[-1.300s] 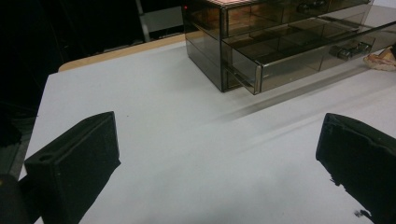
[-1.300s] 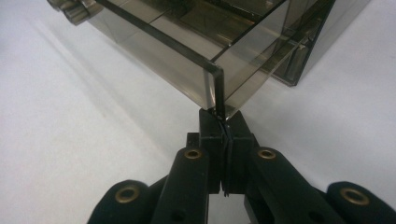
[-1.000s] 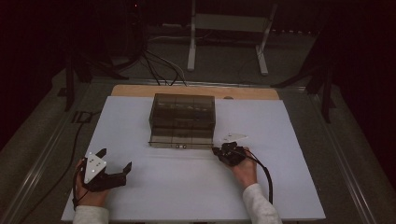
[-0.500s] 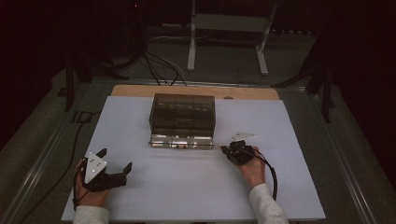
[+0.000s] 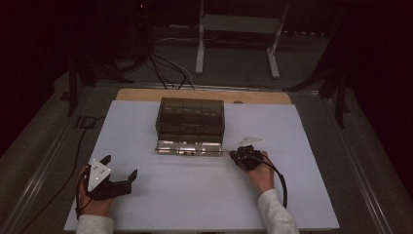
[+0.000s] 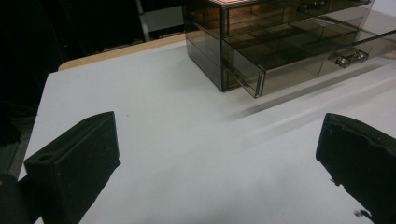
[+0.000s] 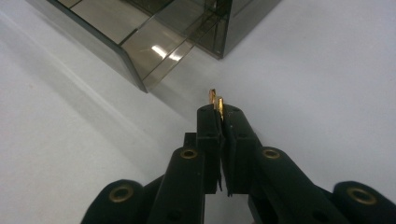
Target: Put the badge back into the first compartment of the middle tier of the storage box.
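From the high view, the smoky, see-through plastic drawer cabinet (image 5: 190,119) sits toward the far middle of the white table sheet (image 5: 302,195), its bottom drawer (image 5: 189,147) pulled out toward the person. The right gripper (image 5: 242,155) hovers just beside that drawer's right front corner, while the left gripper (image 5: 121,176) rests well apart at the near left, jaws standing wide with nothing between them. Over to the left gripper view: the two black pads (image 6: 77,161) frame bare sheet, and the cabinet (image 6: 261,37) lies off ahead with its drawer's metal knob (image 6: 348,58) catching light. Now the right gripper view, and here's the action: the right gripper (image 7: 217,103) has its jaws pressed together on a small, thin gold-coloured metal piece (image 7: 215,99) (too small to tell exactly what it is) poking out past the tips, with the open drawer's clear corner (image 7: 144,49) just ahead. My read is that this is the carrying step, the piece held and not yet stowed. Next up, likely: lift it over the drawer's front wall, pick a compartment, and only then part the jaws, since a tiny piece could skip off the rim.
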